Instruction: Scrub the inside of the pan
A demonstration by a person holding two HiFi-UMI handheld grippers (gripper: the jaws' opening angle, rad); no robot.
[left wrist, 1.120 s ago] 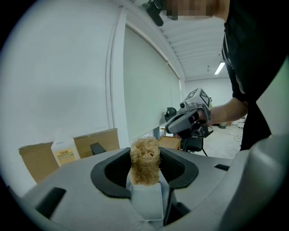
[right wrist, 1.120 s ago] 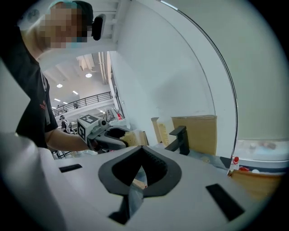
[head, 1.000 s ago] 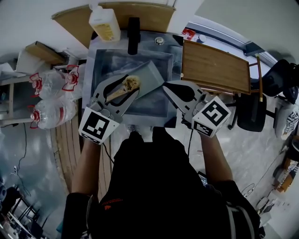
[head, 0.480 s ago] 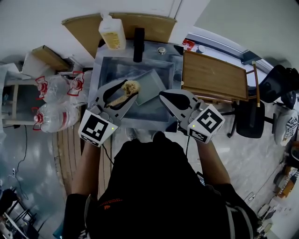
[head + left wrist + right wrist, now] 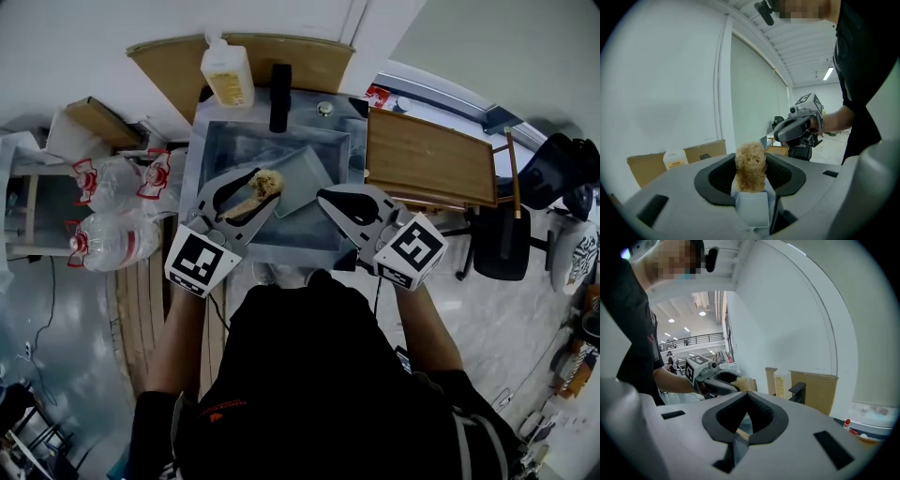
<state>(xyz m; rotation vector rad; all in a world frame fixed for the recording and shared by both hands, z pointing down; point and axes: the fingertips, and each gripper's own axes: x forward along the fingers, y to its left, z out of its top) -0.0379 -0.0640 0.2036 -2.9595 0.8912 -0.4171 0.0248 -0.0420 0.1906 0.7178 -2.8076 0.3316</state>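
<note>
A grey-blue rectangular pan [image 5: 305, 173] lies tilted in the steel sink [image 5: 214, 141]. My left gripper [image 5: 262, 185] hovers over the pan's left part, shut on a tan fibrous scrubber [image 5: 265, 180]. In the left gripper view the scrubber [image 5: 750, 168] stands as a tuft between the jaws of that gripper [image 5: 750, 161]. My right gripper [image 5: 323, 195] is by the pan's right corner with its tips together and nothing between them. The right gripper view shows that gripper [image 5: 746, 393] shut, with the left gripper [image 5: 717, 378] beyond it.
A soap bottle [image 5: 228, 73] and a black tap [image 5: 278, 84] stand behind the sink. A wooden board [image 5: 431, 155] lies right of it. Plastic water bottles [image 5: 112, 202] sit on the floor at the left, and a dark chair [image 5: 502, 234] at the right.
Both grippers stay in nearly the same place over the sink, the left still shut on the scrubber. The head view has shifted slightly.
</note>
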